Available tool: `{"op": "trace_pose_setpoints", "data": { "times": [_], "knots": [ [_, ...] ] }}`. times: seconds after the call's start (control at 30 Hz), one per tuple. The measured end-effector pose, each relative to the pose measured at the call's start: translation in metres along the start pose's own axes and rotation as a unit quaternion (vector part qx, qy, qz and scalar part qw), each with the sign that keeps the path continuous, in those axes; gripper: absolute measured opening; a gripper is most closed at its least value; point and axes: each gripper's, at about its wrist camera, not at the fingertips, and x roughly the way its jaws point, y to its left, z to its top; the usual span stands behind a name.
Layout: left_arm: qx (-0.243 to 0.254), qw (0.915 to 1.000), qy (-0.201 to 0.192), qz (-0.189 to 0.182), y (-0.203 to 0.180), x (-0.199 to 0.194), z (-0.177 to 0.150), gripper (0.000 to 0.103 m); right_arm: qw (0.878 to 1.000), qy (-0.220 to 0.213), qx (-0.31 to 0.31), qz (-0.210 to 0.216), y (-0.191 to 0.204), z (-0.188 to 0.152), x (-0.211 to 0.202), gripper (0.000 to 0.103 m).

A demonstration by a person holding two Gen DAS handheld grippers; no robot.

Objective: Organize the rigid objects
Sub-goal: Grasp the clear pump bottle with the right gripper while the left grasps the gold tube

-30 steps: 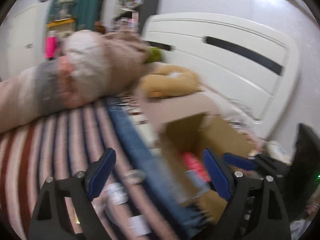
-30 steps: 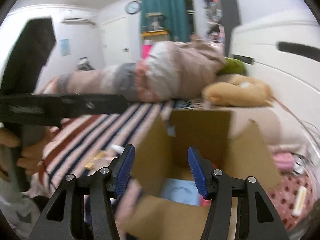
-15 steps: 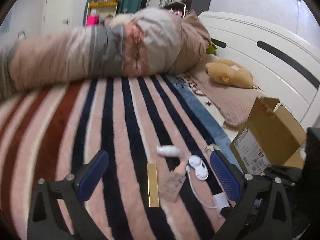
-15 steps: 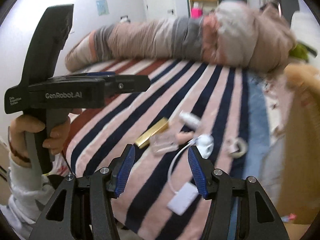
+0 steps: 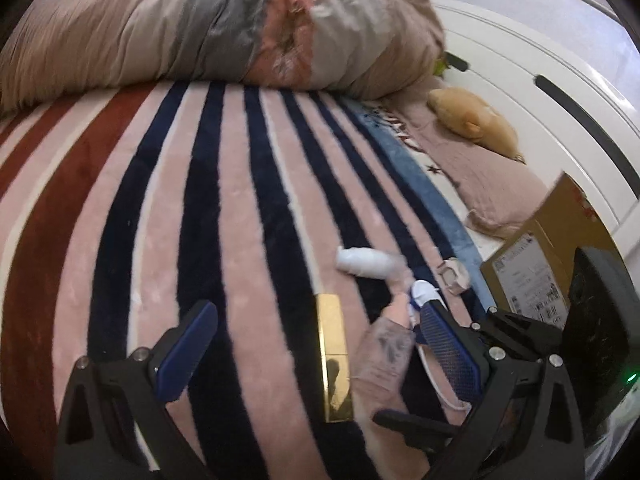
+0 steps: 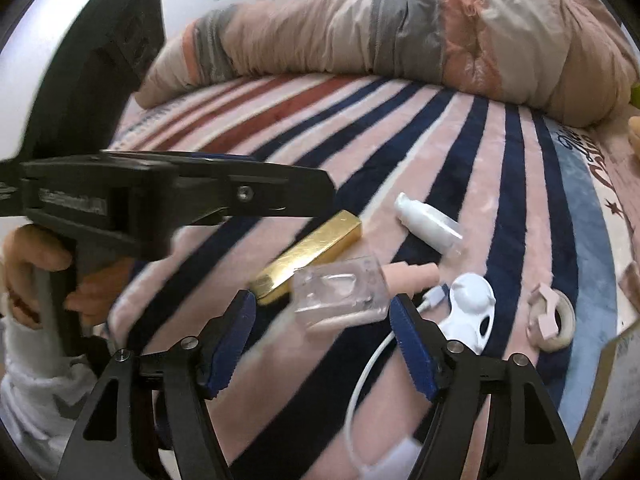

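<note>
Several small objects lie on the striped blanket [image 5: 200,200]. A gold bar-shaped box [image 5: 334,356] [image 6: 308,252] lies between my left gripper's open jaws. Beside it is a clear bottle with a pink cap [image 5: 386,344] [image 6: 340,292]. A white pump bottle [image 5: 364,262] [image 6: 426,222] lies farther off. A white cat-shaped plug with cable [image 6: 470,312] and a tape roll [image 6: 552,320] lie to the right. My left gripper [image 5: 316,348] is open and empty. My right gripper [image 6: 324,336] is open and empty, just short of the clear bottle.
A cardboard box [image 5: 536,256] stands at the right by the white headboard [image 5: 540,100]. A rolled duvet [image 5: 220,28] lies across the back. A tan plush toy [image 5: 472,120] rests on a pink pillow. The left tool [image 6: 120,196] crosses the right wrist view.
Both grippers swung away from the cardboard box toward the objects on the blanket and came closer and lower. Both stayed open.
</note>
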Motion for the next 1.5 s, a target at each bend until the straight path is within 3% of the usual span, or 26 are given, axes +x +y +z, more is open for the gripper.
{"op": "trace_pose_setpoints", "data": {
  "times": [0.07, 0.13, 0.3, 0.4, 0.43, 0.57, 0.7, 0.77, 0.87, 0.93, 1.03, 1.1, 1.17, 1.3, 1.37, 1.5],
  "knots": [
    [-0.005, 1.0000, -0.002, 0.000, 0.004, 0.000, -0.001, 0.101, 1.000, -0.001, 0.008, -0.004, -0.004, -0.001, 0.007, 0.065],
    [-0.009, 0.9999, -0.005, 0.004, 0.007, -0.004, -0.002, 0.101, 1.000, -0.008, 0.010, -0.002, -0.006, -0.004, 0.007, 0.053],
    [-0.016, 0.9999, -0.001, 0.006, 0.010, -0.008, -0.012, 0.101, 1.000, -0.017, -0.018, 0.019, -0.007, -0.018, -0.009, 0.053],
    [-0.014, 0.9999, 0.010, -0.002, 0.005, -0.005, -0.020, 0.101, 0.999, 0.004, -0.042, 0.033, -0.009, -0.027, -0.013, 0.053],
    [-0.012, 0.9998, 0.013, 0.000, 0.004, -0.004, -0.022, 0.101, 0.999, 0.007, -0.046, 0.019, -0.009, -0.029, -0.015, 0.054],
    [-0.001, 0.9995, 0.028, 0.015, -0.002, 0.006, -0.029, 0.100, 0.999, 0.006, -0.026, -0.040, -0.015, -0.036, -0.025, 0.071],
    [0.001, 0.9987, 0.035, 0.037, -0.003, 0.017, -0.034, 0.084, 0.995, 0.011, 0.014, -0.098, -0.021, -0.045, -0.034, 0.071],
    [0.020, 0.9975, 0.032, 0.060, -0.009, 0.022, -0.036, 0.075, 0.997, -0.008, 0.031, -0.065, -0.020, -0.042, -0.038, 0.071],
    [0.033, 0.9957, 0.025, 0.083, -0.012, 0.023, -0.038, 0.053, 0.998, -0.029, 0.041, -0.027, -0.012, -0.035, -0.042, 0.071],
    [0.029, 0.9972, 0.026, 0.064, -0.008, 0.022, -0.036, 0.034, 0.999, -0.030, 0.027, -0.029, -0.002, -0.031, -0.040, 0.065],
    [0.023, 0.9988, 0.028, 0.035, -0.004, 0.015, -0.035, 0.017, 0.999, -0.009, 0.019, -0.048, 0.008, -0.025, -0.028, 0.060],
    [0.032, 0.9981, 0.027, 0.044, -0.005, 0.011, -0.036, 0.017, 0.998, 0.004, 0.043, -0.055, 0.006, -0.023, -0.017, 0.056],
    [0.040, 0.9975, 0.029, 0.051, -0.007, 0.008, -0.038, 0.017, 0.997, 0.008, 0.054, -0.057, 0.006, -0.022, -0.010, 0.046],
    [0.040, 0.9976, 0.043, 0.036, -0.004, 0.006, -0.041, 0.017, 0.997, 0.003, 0.030, -0.073, 0.015, -0.025, -0.011, 0.040],
    [0.042, 0.9975, 0.046, 0.033, -0.005, 0.008, -0.042, 0.017, 0.998, 0.005, 0.020, -0.064, 0.017, -0.027, -0.018, 0.032],
    [0.037, 0.9971, 0.049, 0.045, -0.007, 0.017, -0.042, 0.017, 0.997, 0.009, 0.015, -0.075, 0.011, -0.031, -0.028, 0.028]
  ]
}}
